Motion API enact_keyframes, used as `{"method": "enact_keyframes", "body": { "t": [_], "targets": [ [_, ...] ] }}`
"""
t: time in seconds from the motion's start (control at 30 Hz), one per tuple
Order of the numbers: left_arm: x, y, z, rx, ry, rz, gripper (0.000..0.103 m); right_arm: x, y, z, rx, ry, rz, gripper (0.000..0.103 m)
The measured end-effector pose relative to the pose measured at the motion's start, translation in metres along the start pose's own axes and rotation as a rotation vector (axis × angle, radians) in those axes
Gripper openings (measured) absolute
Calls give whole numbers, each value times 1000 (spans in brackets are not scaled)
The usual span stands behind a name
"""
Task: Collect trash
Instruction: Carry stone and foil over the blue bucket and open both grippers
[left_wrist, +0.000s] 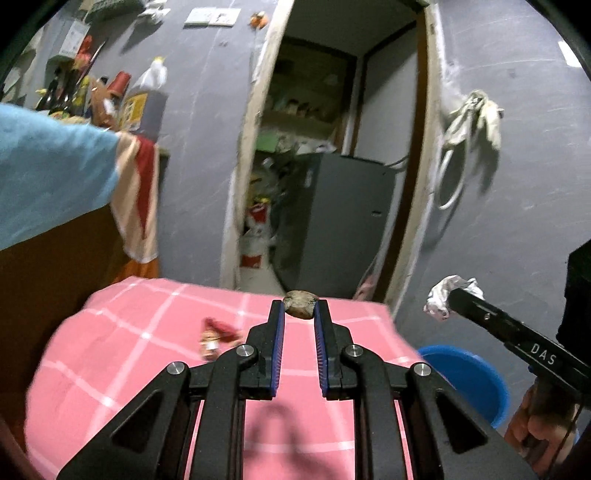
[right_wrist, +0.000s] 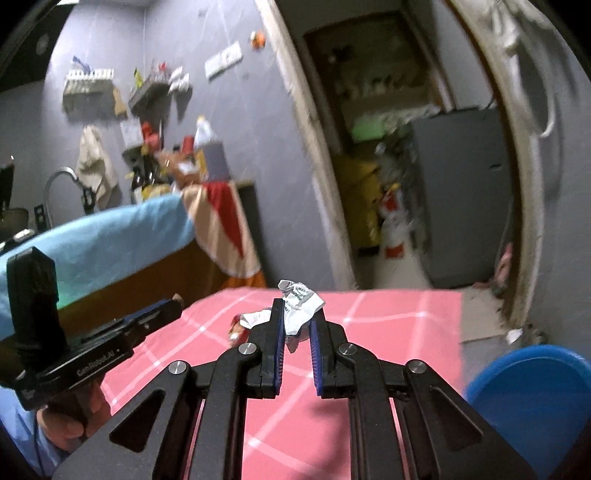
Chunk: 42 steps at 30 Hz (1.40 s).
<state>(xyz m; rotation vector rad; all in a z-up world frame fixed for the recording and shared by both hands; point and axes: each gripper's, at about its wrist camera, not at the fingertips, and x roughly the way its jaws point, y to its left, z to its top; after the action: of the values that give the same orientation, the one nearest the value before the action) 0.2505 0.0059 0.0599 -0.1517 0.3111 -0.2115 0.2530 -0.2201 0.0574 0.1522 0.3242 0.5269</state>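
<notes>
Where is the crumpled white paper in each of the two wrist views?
Left wrist view: the crumpled white paper is at the right, pinched at the tip of the right gripper.
Right wrist view: the paper is at centre, between the jaws.
Shared landmark: the blue bin, low right in both.

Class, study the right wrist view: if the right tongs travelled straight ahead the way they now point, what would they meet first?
Probably nothing nearby. The right tongs, shut on crumpled paper, point over the pink checked cloth toward the doorway; the grey cabinet inside looks likeliest, though depth is unclear.
</notes>
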Motion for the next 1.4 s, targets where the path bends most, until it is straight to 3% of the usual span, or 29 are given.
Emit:
{"method": "enact_keyframes", "body": {
  "t": [0.3,0.57,1.03,1.4],
  "targets": [
    [0,-72,-6,33,-38,-102,13,-65,-26,2,-47,-172,-193,10],
    [19,-122,-8,90,-7,-164,13,-90,-64,-7,-7,-234,-312,11],
    [84,-189,-30,133,177,-277,13,-95,-130,-35,127,-135,-421,11],
    [122,-208,-52,109,311,-287,13,-98,-165,-53,209,-73,-447,12]
  ]
}}
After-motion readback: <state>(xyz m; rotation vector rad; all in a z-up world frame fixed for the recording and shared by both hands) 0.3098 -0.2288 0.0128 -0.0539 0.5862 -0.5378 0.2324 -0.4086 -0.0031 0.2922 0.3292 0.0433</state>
